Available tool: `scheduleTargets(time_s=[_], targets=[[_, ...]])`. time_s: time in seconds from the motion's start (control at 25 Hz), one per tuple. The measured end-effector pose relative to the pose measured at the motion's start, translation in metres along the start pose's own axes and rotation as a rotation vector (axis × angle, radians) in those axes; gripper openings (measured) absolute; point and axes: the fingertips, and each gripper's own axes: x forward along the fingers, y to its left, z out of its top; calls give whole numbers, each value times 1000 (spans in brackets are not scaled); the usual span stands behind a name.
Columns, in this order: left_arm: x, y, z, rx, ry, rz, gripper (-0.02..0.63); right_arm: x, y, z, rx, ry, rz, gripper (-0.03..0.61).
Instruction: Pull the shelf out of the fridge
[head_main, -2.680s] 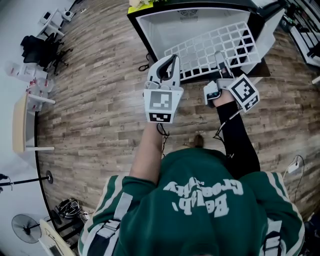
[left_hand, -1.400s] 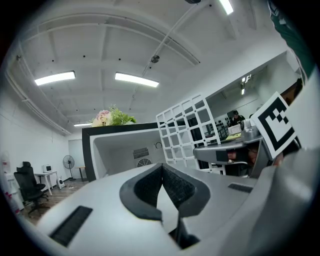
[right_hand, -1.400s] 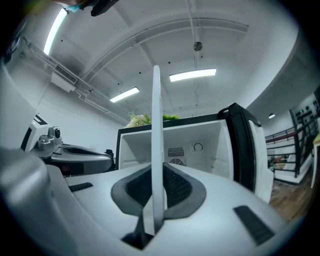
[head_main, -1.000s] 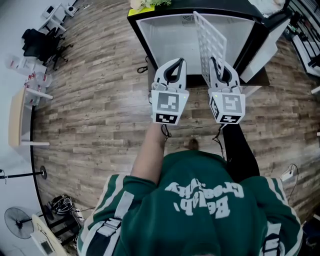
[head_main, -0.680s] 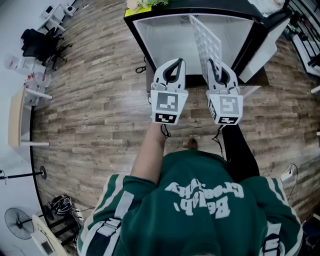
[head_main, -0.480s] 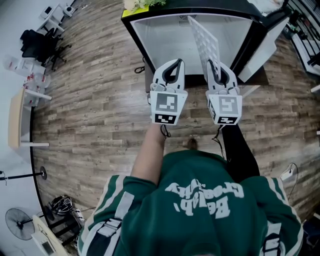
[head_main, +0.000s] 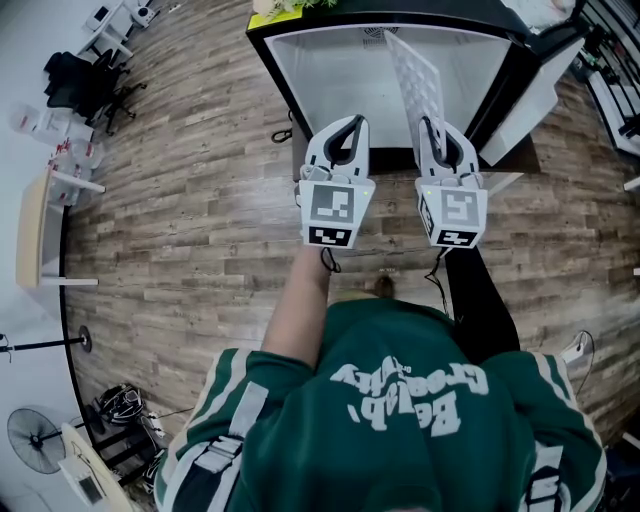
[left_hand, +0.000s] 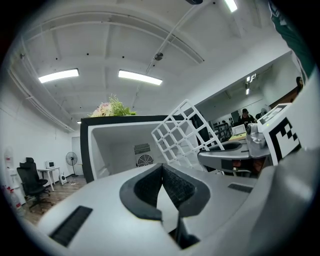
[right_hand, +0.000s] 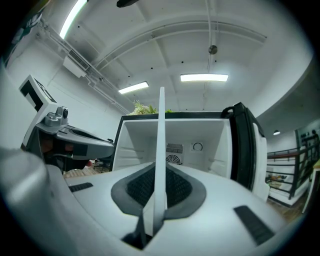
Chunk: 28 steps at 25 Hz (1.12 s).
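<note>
The small fridge (head_main: 330, 60) stands open on the floor, its white inside bare. The white wire shelf (head_main: 415, 80) is out of its slots and turned on edge in front of the opening. My right gripper (head_main: 434, 128) is shut on the shelf's near edge. In the right gripper view the shelf (right_hand: 161, 145) shows as a thin upright line between the pads, rising from my right gripper (right_hand: 159, 186). My left gripper (head_main: 343, 125) hovers beside it at the left, shut on nothing. The left gripper view shows my left gripper (left_hand: 162, 175) with the shelf's grid (left_hand: 182, 135) to its right.
The fridge door (head_main: 525, 75) hangs open at the right. A flower bunch (head_main: 285, 8) lies on the fridge top. Wood floor (head_main: 200, 200) spreads to the left, with a table (head_main: 40, 240), chairs (head_main: 85, 85) and a fan (head_main: 35, 440) at the far left.
The shelf lay as a tilted flat grid in the fridge opening 2.7 s ago; it now stands on edge in my right gripper. Over the last second both grippers have barely moved.
</note>
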Motion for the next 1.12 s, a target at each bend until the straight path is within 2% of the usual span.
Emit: scheduleTargets(time_s=[0.2, 0.4, 1.12], targets=[[2, 4, 6, 10, -14, 8, 15, 3, -4, 3, 1, -14, -5, 37], [3, 6, 18, 32, -68, 14, 15, 6, -7, 4, 3, -19, -7, 38], [14, 6, 17, 40, -67, -1, 15, 18, -12, 5, 9, -21, -12, 37]])
